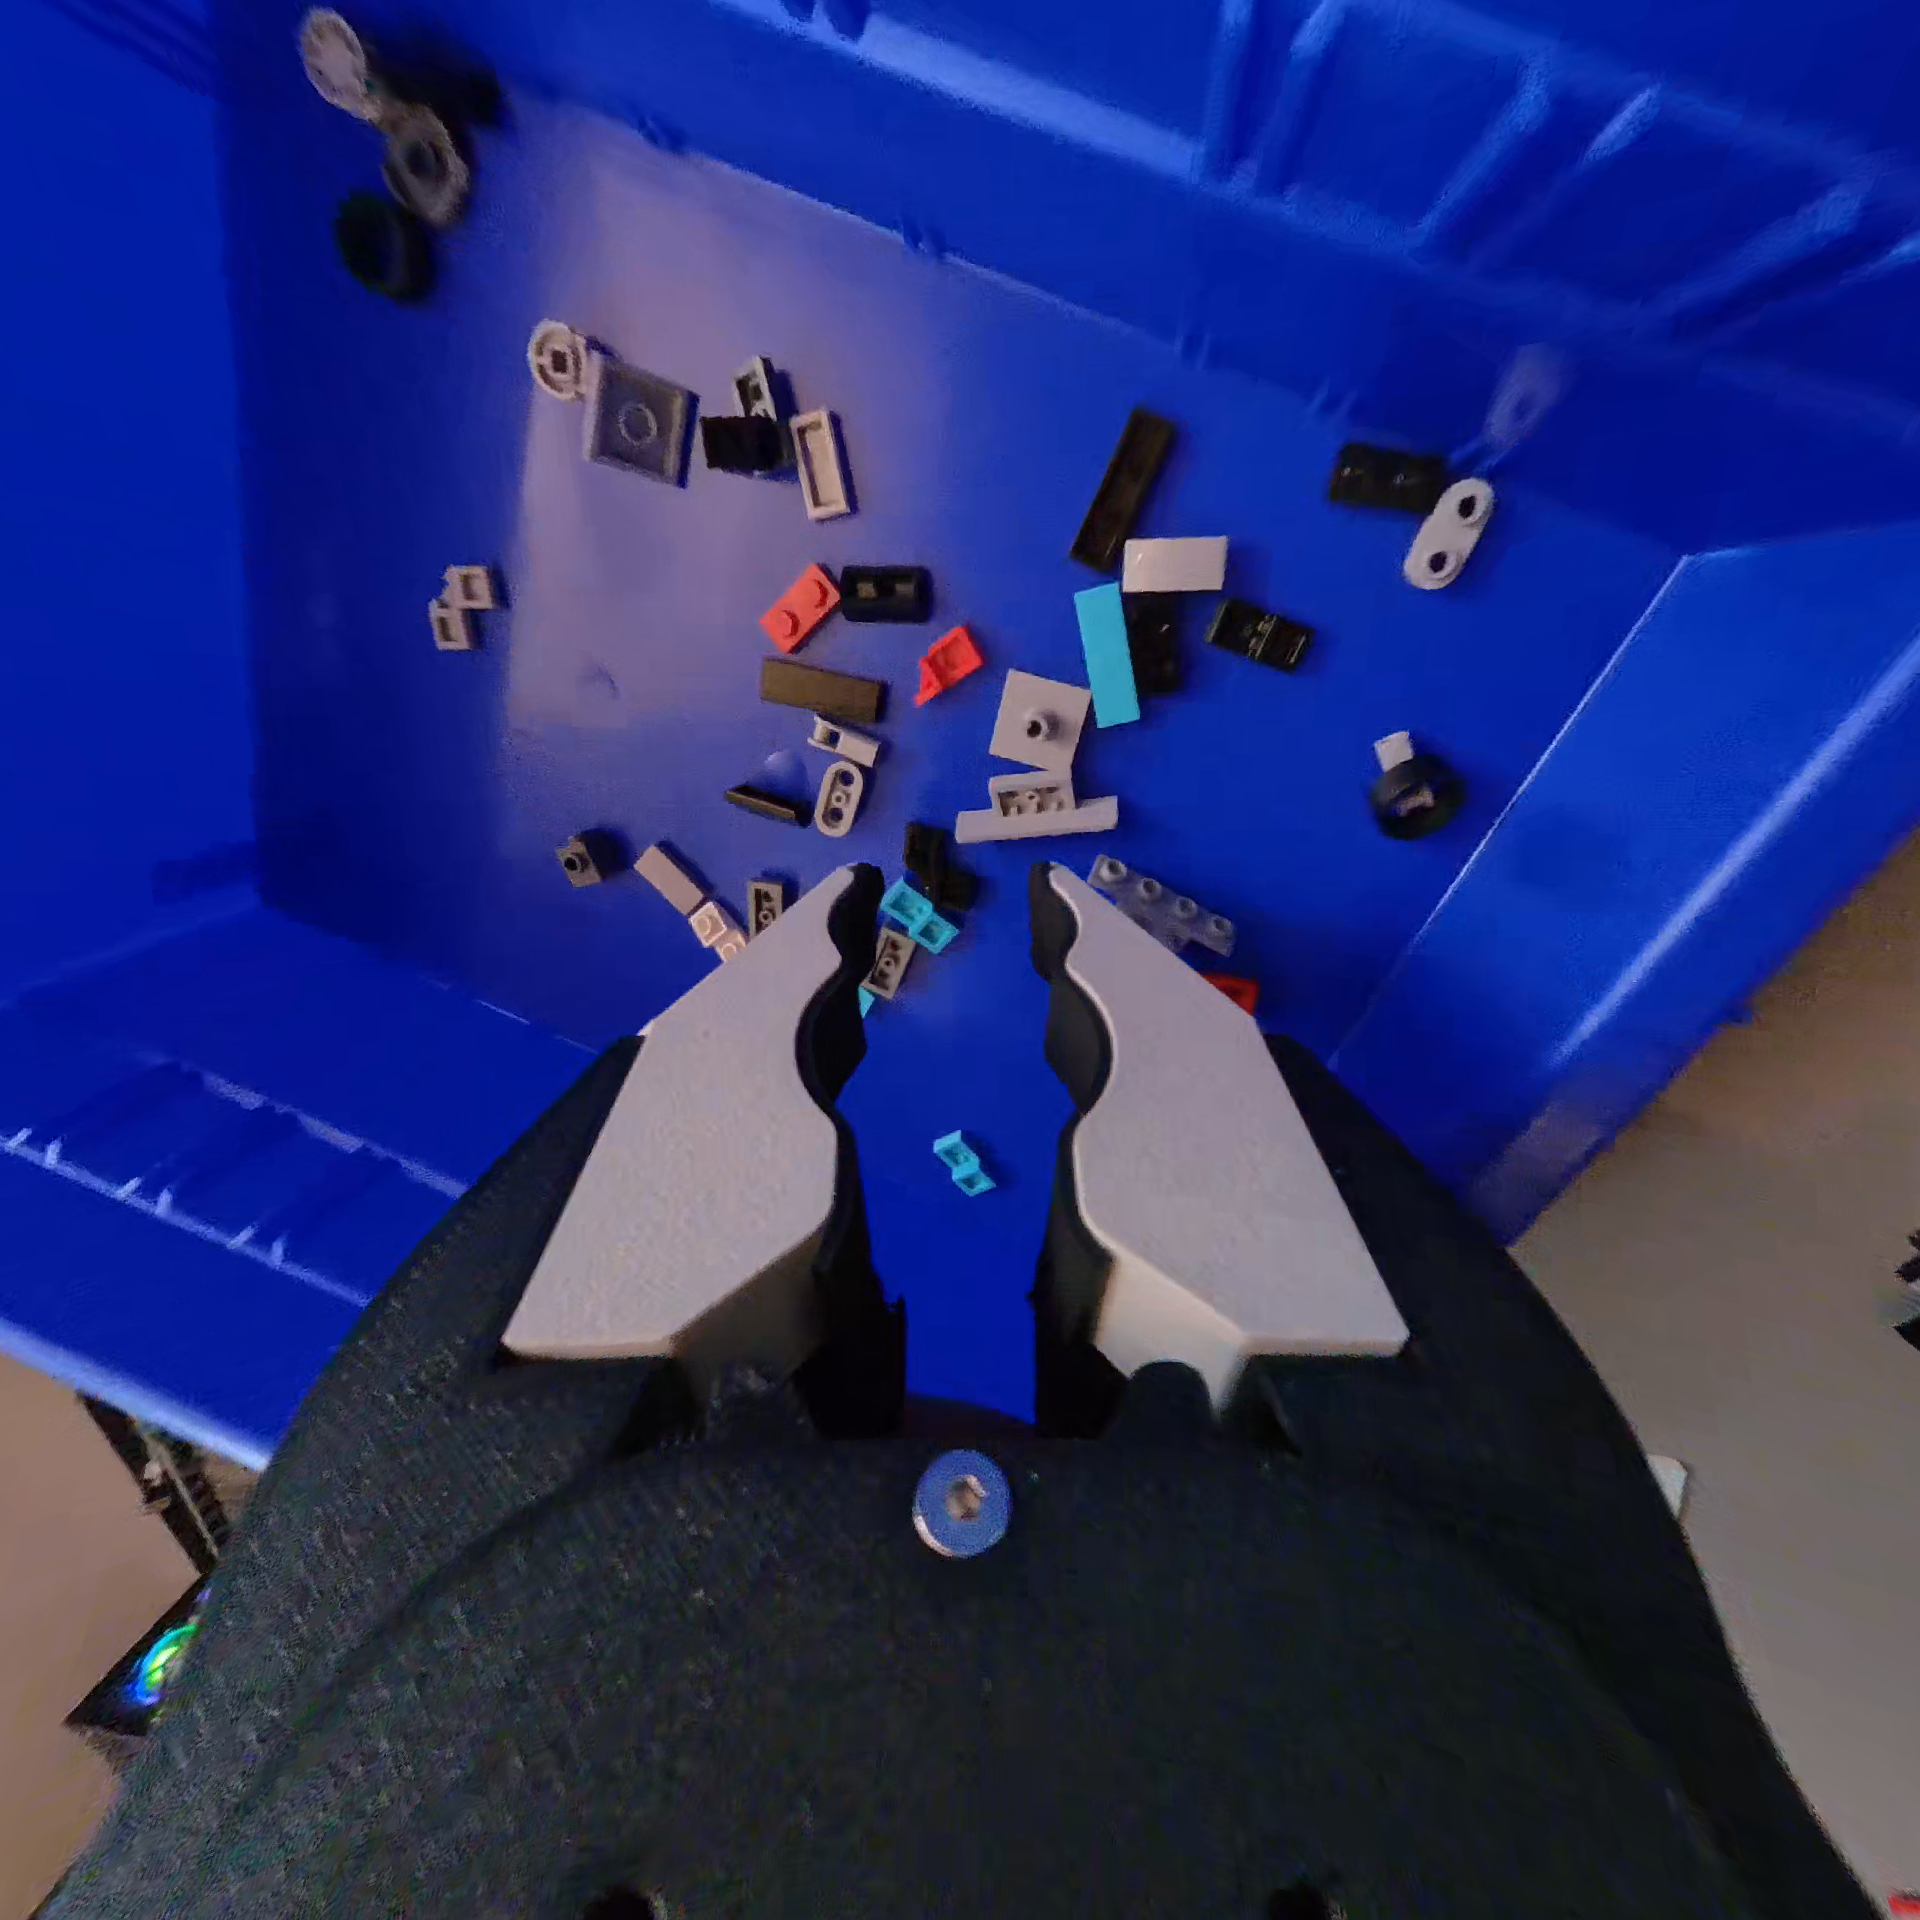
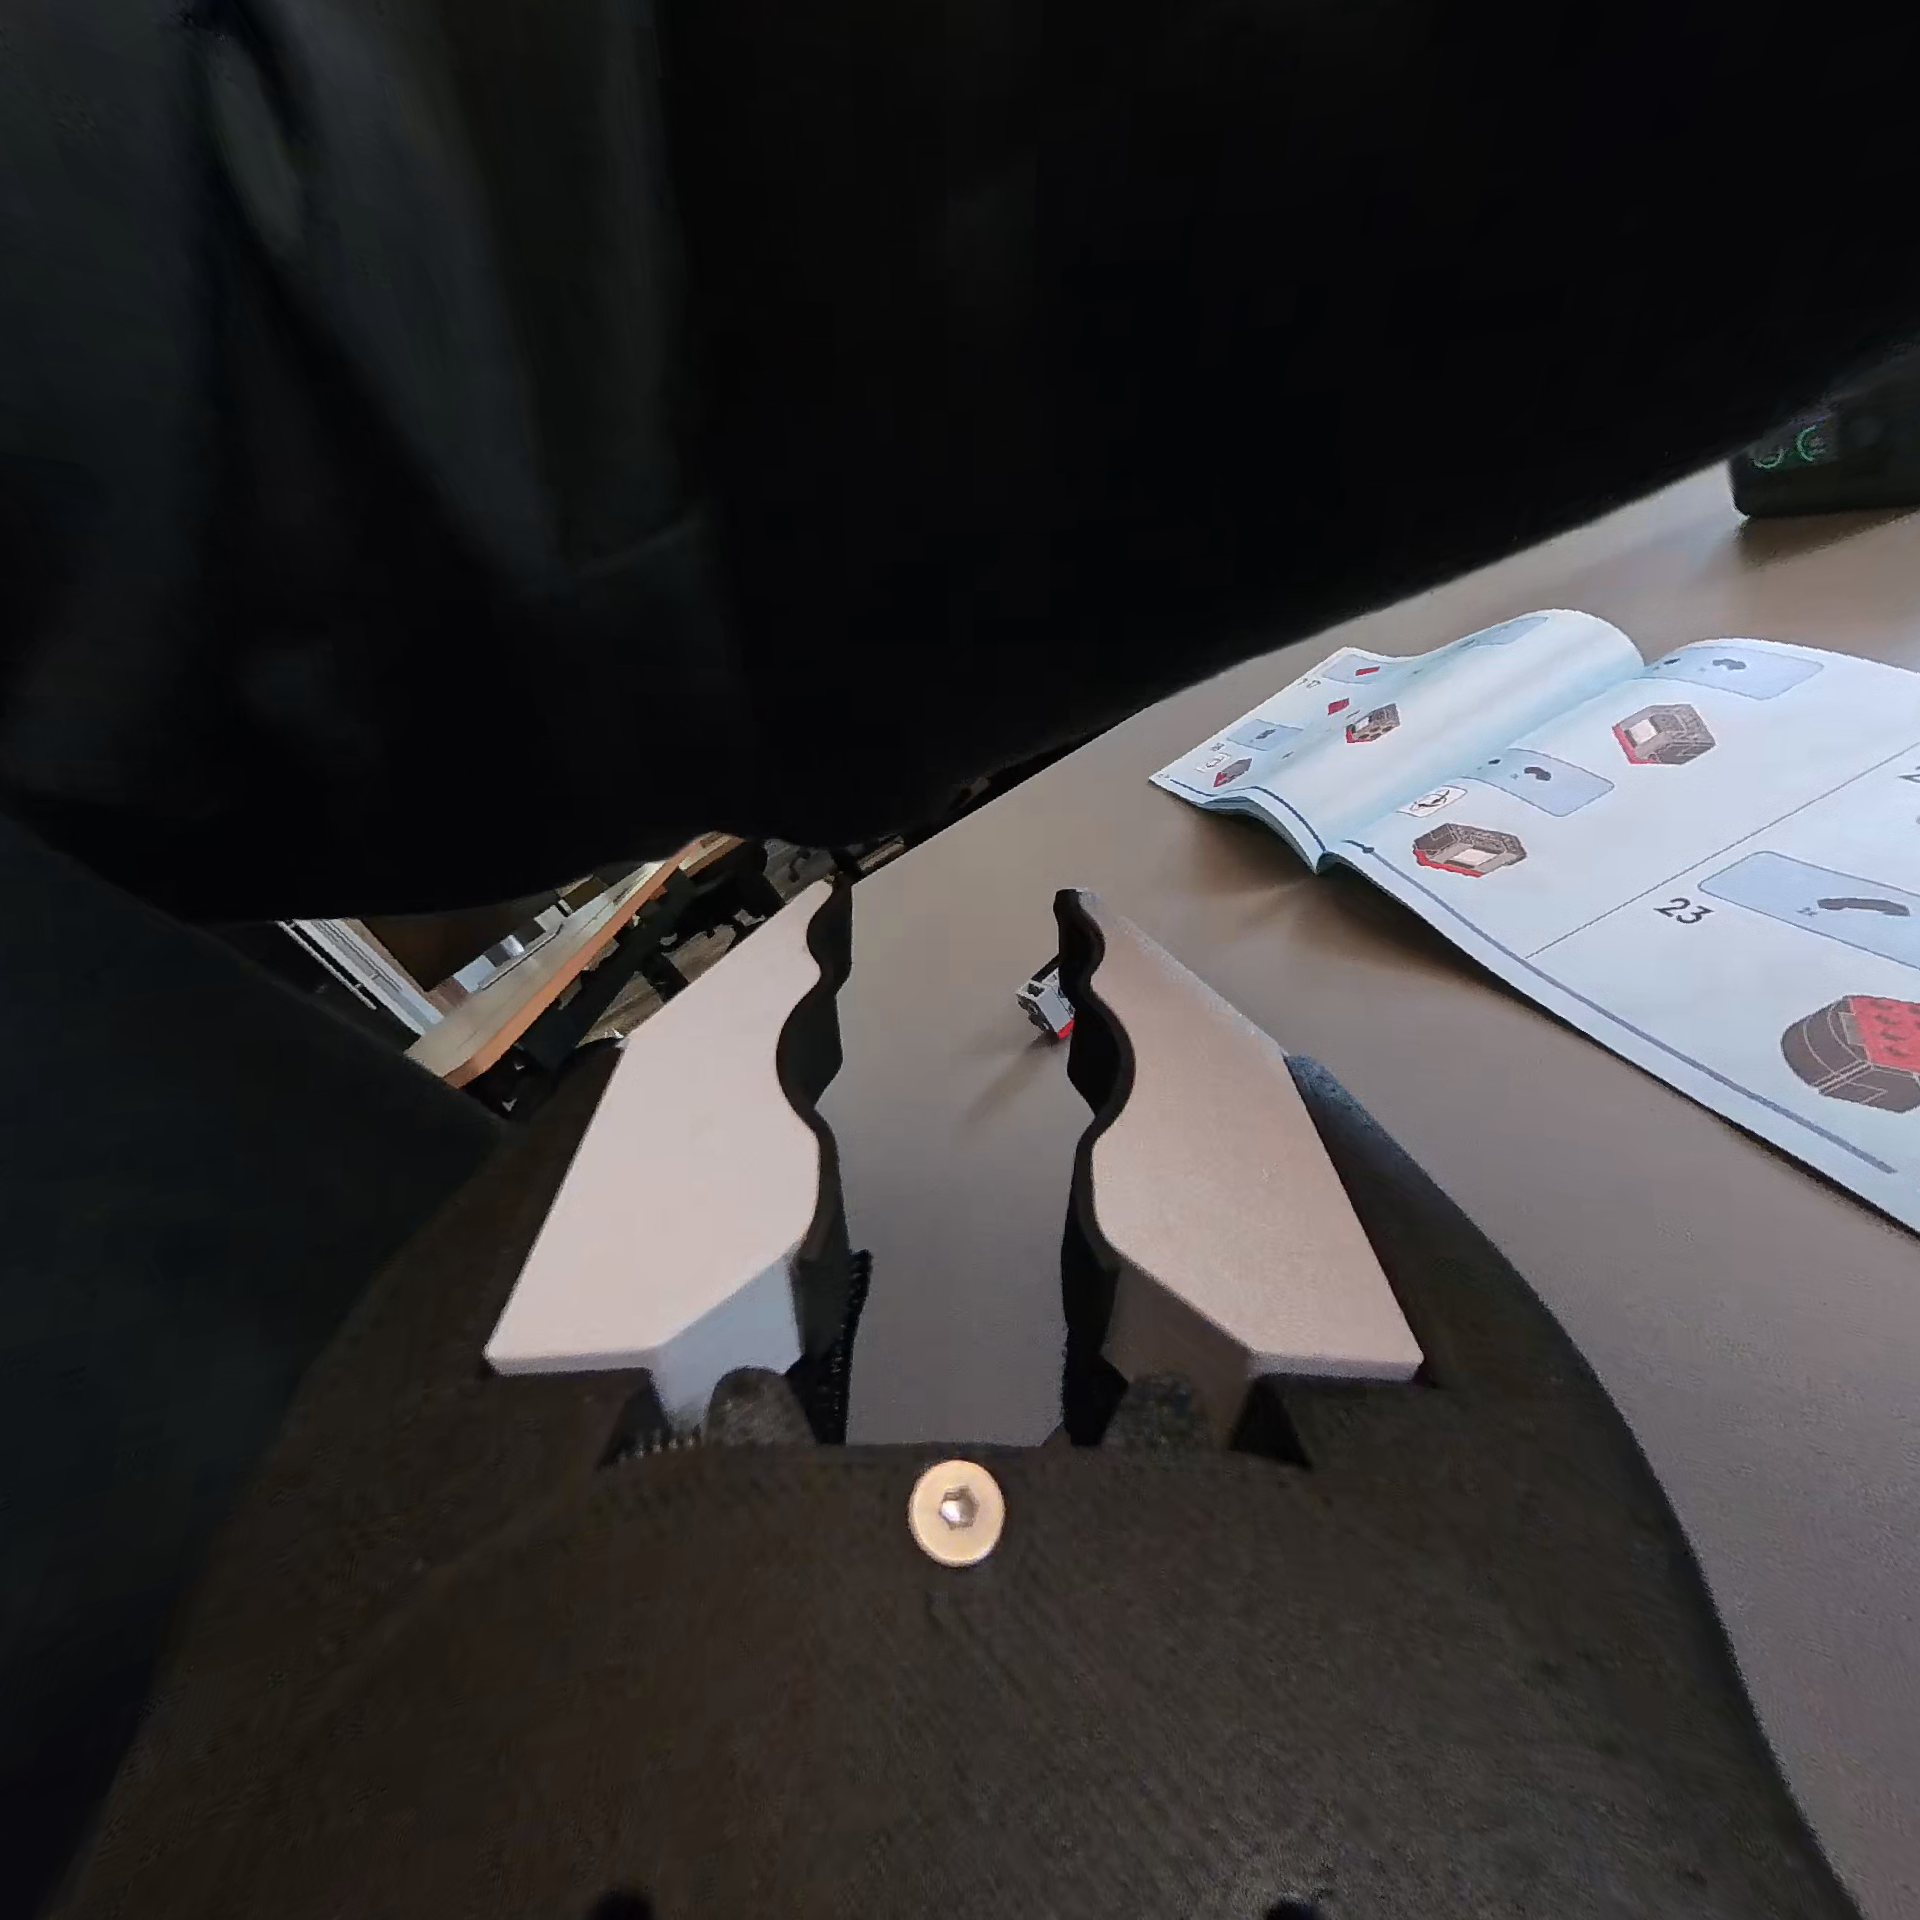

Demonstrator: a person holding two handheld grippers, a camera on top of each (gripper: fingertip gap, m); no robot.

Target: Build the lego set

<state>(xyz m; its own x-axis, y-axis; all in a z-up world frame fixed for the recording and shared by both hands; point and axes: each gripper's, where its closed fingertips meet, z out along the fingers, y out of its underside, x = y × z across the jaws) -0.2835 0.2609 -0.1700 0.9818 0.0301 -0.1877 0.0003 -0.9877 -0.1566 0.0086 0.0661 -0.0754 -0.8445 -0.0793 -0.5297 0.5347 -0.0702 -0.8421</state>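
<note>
My left gripper is open and empty, hovering over a blue bin that holds several loose lego pieces in grey, black, red and light blue. Small light blue pieces and a black piece lie just past its fingertips. Another light blue piece lies below, between the fingers. My right gripper is open and empty above a brown table. A small grey, white and red lego assembly stands on the table beside its right fingertip.
An open instruction booklet lies on the table to the right. A person's dark clothing fills the upper part of the right wrist view. A dark device sits at the far right. The bin's walls rise around the pieces. The grippers' ends are close to 35 centimeters from one another.
</note>
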